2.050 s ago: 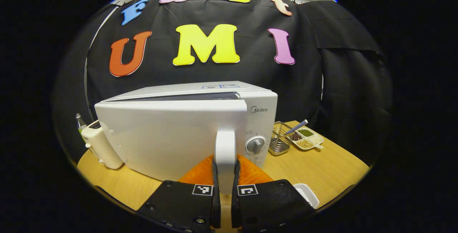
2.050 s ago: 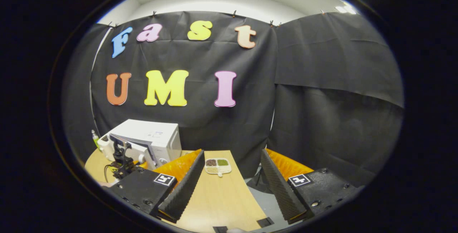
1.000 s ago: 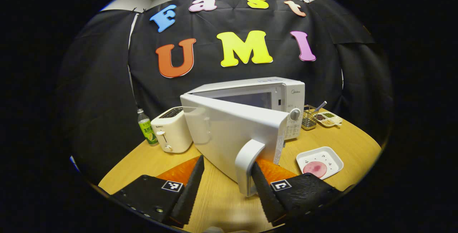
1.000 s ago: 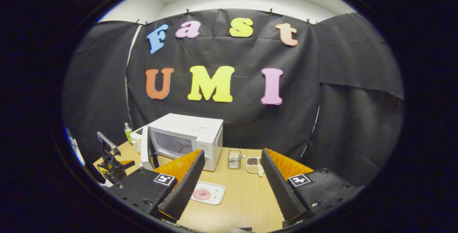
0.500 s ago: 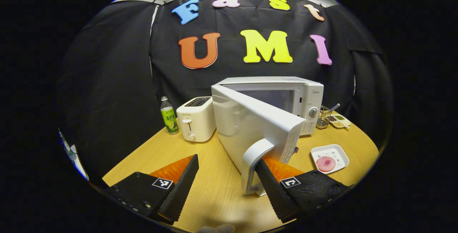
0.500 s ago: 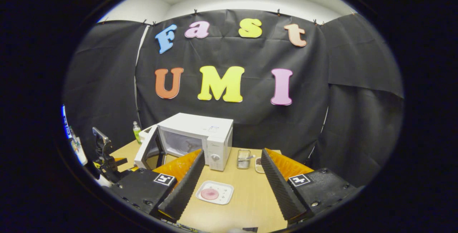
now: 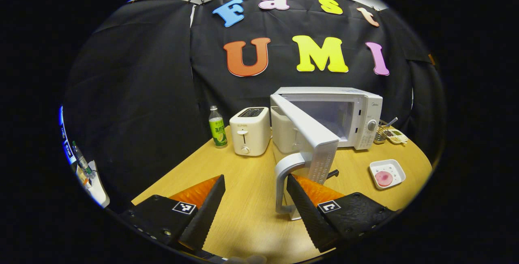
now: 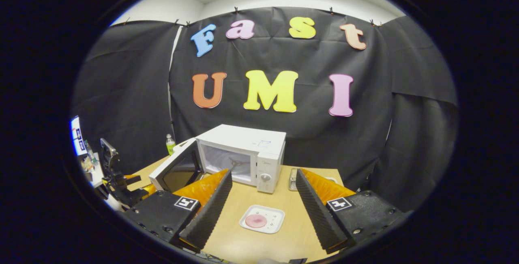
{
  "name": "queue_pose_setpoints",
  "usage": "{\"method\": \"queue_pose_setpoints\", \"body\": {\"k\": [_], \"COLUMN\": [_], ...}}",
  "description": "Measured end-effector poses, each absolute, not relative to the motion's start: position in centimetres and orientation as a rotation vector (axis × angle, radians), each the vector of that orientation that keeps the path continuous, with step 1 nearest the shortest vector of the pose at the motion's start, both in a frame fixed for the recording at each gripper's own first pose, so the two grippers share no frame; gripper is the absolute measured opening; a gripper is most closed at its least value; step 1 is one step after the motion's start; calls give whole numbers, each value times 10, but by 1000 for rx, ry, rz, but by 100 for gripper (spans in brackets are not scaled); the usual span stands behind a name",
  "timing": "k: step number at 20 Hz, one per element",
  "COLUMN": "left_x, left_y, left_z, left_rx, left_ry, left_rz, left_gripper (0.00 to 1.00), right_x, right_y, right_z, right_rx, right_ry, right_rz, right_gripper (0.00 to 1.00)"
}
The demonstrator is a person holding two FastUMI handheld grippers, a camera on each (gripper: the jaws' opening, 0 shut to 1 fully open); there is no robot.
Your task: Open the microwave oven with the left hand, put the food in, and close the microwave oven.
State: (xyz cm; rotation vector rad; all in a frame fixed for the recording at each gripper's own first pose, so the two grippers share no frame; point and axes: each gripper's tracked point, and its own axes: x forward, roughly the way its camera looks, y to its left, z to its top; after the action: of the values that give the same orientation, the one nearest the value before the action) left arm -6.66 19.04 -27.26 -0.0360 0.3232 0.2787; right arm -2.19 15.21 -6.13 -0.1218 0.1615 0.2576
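Microwave door swung wide, food not yet inside.

Left tool spread apart, one finger touching the door handle at lower centre, probably to push it fully aside. Right tool also released, hanging over the white dish of pink food on the bench, lower centre, likely to lift it next into the microwave.

Left gripper – two black blocky finger mounts with screws, each carrying a small square black-and-white marker tag, wedge-shaped ridged fingers. Right gripper – same build: black mounts, screws, square tags, ridged wedge fingers.
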Motion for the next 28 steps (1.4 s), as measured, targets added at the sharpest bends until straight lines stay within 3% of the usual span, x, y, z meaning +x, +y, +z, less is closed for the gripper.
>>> {"method": "queue_pose_setpoints", "body": {"k": [6, 10, 13, 14, 17, 18, 19, 25, 26, 27, 28], "left_x": [-87, -95, -101, -104, -109, -109, -106, -87, -83, -78, -73], "left_y": [251, 256, 242, 236, 213, 203, 194, 151, 146, 142, 141], "left_z": [-271, -273, -277, -277, -272, -267, -264, -229, -227, -223, -220], "left_rx": [-60, -31, -34, -28, -56, -55, -42, -14, -9, -5, 2], "left_ry": [329, 335, 348, 355, 369, 367, 370, 342, 347, 348, 345], "left_rz": [424, 456, 454, 455, 454, 443, 435, 373, 362, 348, 338], "left_gripper": [94, 94, 93, 93, 93, 93, 93, 93, 93, 93, 94], "right_x": [-16, -7, 6, 12, 32, 40, 46, 80, 82, 87, 92], "right_y": [152, 135, 119, 112, 91, 84, 78, 80, 83, 87, 88], "right_z": [-73, -96, -130, -148, -210, -228, -249, -358, -370, -378, -384], "right_rx": [-95, -63, -16, -11, 8, 14, 12, 102, 133, 141, 134], "right_ry": [192, 243, 310, 348, 472, 506, 544, 794, 840, 868, 880], "right_rz": [269, 251, 236, 232, 228, 214, 209, 249, 257, 268, 271], "right_gripper": [100, 100, 100, 95, 100, 91, 96, 89, 86, 75, 72]}}
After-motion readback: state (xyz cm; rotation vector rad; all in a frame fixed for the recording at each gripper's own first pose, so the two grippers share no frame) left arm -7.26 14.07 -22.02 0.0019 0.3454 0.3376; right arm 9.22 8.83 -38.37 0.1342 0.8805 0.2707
